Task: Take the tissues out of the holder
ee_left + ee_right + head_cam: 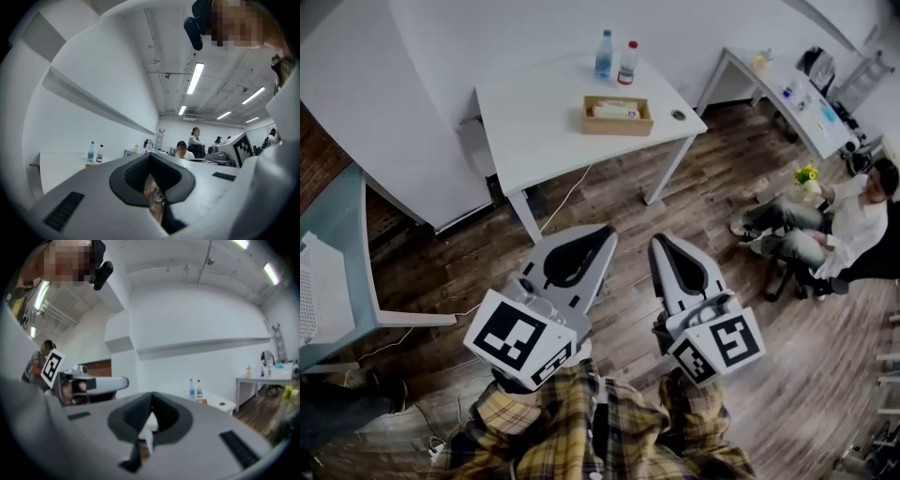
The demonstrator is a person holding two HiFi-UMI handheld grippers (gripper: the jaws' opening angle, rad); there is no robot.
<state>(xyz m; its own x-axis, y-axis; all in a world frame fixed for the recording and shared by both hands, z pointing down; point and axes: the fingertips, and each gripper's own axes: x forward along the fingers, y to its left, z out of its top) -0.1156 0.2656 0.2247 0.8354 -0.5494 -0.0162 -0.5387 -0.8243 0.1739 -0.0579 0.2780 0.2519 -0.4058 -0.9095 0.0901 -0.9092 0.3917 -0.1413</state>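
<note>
The wooden tissue holder (619, 116) with white tissues (615, 109) in it stands on the white table (544, 122) at the far side of the room. Both grippers hang close to my body over the wooden floor, well short of that table. My left gripper (598, 237) has its jaws pressed together with nothing between them, as the left gripper view (151, 157) shows. My right gripper (662, 243) beside it also looks shut and empty (152, 397). From the right gripper view the holder (202, 401) is a small far-off shape.
Two water bottles (605, 54) (628, 63) and a small dark object (678, 114) share the table with the holder. A person sits on a chair (834, 230) at the right. A second white table (797, 94) stands at the back right, a grey desk (333, 234) at the left.
</note>
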